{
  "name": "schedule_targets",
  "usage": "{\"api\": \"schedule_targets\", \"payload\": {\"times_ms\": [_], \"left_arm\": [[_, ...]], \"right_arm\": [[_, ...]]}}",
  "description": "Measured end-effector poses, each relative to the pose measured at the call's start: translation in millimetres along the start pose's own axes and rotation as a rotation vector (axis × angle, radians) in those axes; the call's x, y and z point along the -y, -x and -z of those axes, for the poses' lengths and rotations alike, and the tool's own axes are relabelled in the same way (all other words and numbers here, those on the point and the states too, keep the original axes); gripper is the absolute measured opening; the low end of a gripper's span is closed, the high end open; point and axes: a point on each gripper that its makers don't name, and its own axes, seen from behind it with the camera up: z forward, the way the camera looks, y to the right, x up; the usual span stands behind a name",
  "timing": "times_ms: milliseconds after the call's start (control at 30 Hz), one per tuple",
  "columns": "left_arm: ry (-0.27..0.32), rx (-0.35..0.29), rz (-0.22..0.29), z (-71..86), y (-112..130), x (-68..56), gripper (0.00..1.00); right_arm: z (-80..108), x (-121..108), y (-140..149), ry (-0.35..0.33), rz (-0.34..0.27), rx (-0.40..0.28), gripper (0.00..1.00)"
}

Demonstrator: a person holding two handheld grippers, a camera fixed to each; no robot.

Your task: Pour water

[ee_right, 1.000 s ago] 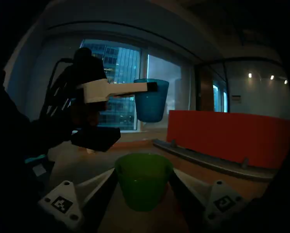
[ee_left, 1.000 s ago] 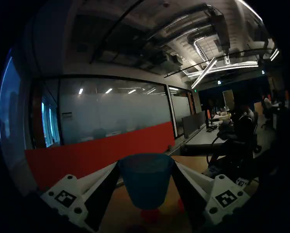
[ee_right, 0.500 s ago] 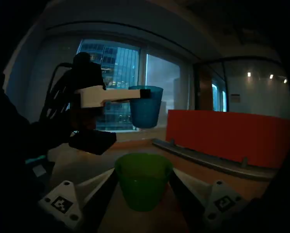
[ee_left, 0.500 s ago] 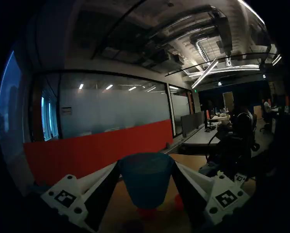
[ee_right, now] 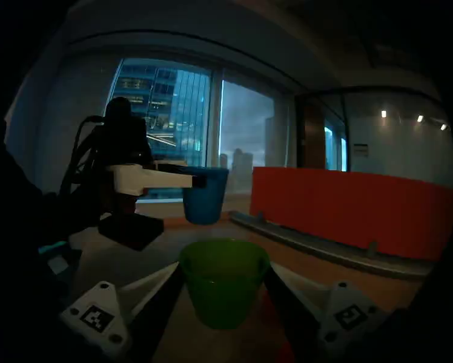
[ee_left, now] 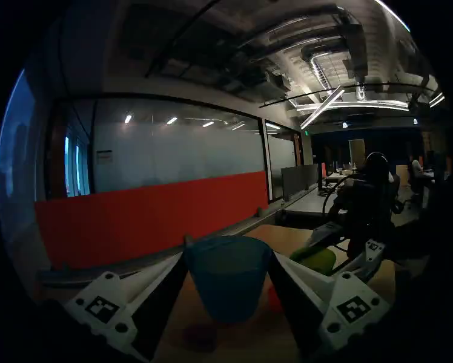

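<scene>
My left gripper (ee_left: 228,261) is shut on a blue translucent cup (ee_left: 228,277), held upright above a wooden table (ee_left: 238,339). In the left gripper view the green cup (ee_left: 314,259) sits to the right between the right gripper's white fingers (ee_left: 353,266). My right gripper (ee_right: 224,266) is shut on that green cup (ee_right: 224,284), also upright. In the right gripper view the blue cup (ee_right: 203,195) hangs up and to the left of the green one, pinched by the left gripper's white finger (ee_right: 151,178). The two cups are apart. I cannot tell what is inside either cup.
A long red partition (ee_left: 148,215) with frosted glass above runs behind the table. Small red objects (ee_left: 274,297) lie on the table under the blue cup. Desks and dark office chairs (ee_left: 372,199) stand at the right. A large window (ee_right: 160,121) is behind the left gripper.
The left gripper has come down with the blue cup, lower and nearer to the green cup. The green cup has come into sight at the right of the left gripper view.
</scene>
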Motion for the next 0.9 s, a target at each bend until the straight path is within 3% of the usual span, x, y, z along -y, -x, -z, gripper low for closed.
{"api": "schedule_targets", "payload": {"times_ms": [500,900], "left_arm": [[0.017,0.053,0.042,6.2,34,-6.8,0.90],[0.042,0.109,0.038,6.7,54,-12.8,0.90]], "right_arm": [[19.1,-14,-7,0.034,-0.006,0.015,0.90],[21.1,-14,-4,0.018,-0.021,0.038,0.90]]}}
